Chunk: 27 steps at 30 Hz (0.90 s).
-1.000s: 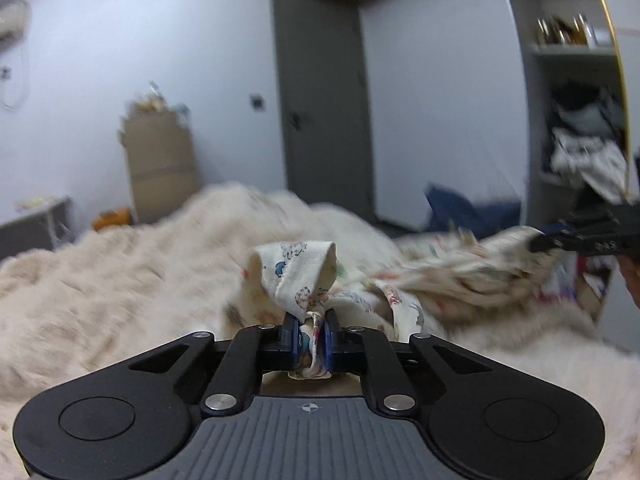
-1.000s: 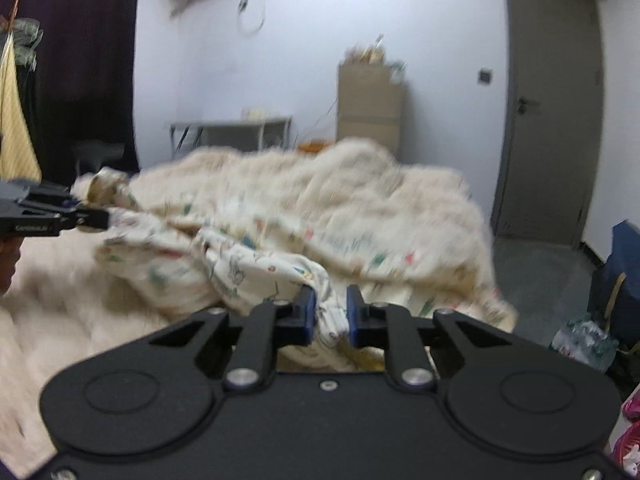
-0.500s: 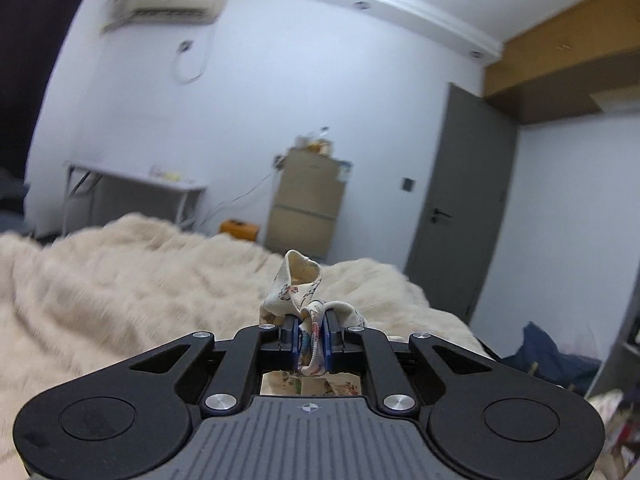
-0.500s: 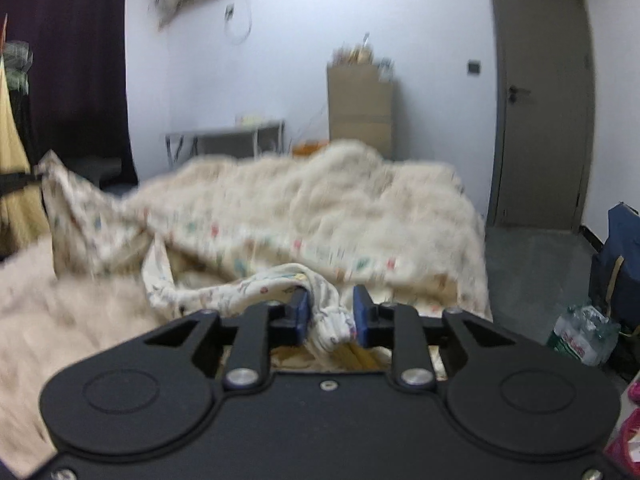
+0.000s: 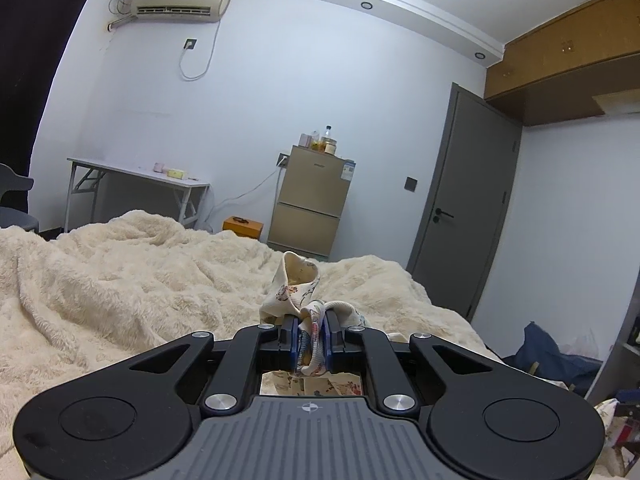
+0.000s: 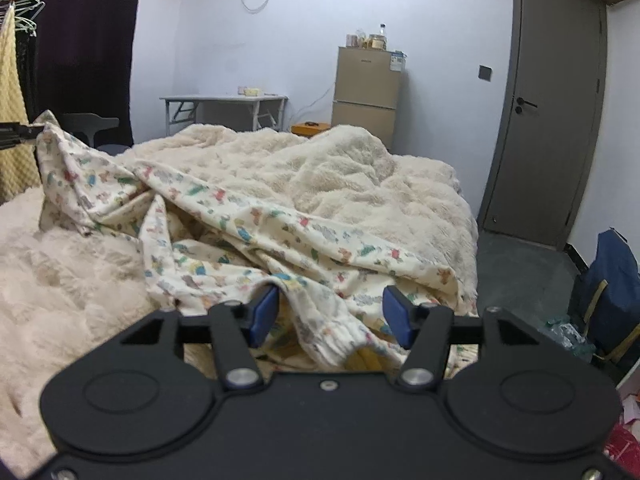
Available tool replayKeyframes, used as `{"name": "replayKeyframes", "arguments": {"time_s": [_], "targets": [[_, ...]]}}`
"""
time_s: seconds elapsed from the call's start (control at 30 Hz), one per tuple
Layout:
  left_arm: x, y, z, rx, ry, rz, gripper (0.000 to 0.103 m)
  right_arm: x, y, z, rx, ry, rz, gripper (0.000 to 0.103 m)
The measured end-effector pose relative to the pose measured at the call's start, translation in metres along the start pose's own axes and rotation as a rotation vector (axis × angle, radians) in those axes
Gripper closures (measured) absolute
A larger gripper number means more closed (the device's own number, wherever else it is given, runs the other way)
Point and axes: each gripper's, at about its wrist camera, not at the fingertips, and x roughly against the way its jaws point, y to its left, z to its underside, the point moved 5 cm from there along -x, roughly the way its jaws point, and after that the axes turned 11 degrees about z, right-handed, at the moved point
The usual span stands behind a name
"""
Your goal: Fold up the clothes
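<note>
The printed garment (image 6: 240, 224) is stretched sideways across the bed (image 6: 360, 168), one end clamped in the left gripper (image 5: 311, 340), while the right gripper (image 6: 328, 312), its jaws just opened, seems to have the cuff lying loose between them.

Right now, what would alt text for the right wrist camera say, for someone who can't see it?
The right gripper has just opened, its blue pads apart around a cuff of the printed garment sprawled on a fluffy cream blanket; a fridge stands behind.

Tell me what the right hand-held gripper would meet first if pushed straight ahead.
Probably the printed garment lying just ahead of the open right hand-held gripper, then the fluffy blanket beyond; depth is uncertain.
</note>
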Motion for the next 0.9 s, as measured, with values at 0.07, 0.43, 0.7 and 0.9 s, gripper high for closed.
{"name": "replayKeyframes", "arguments": {"time_s": [0.07,0.43,0.7,0.9], "targets": [[0.002,0.000,0.000,0.004,-0.002,0.001,0.092,0.006,0.006,-0.003,0.011,-0.017,-0.021,0.045],[0.005,-0.005,-0.003,-0.001,-0.007,0.002,0.092,0.010,0.040,0.000,0.138,-0.001,-0.095,0.034],[0.004,-0.004,-0.002,-0.001,-0.006,0.000,0.092,0.005,0.048,0.008,0.176,0.031,-0.101,0.033],[0.004,-0.005,-0.003,-0.006,-0.006,0.001,0.092,0.005,0.050,0.009,0.189,0.037,-0.107,0.033]]}}
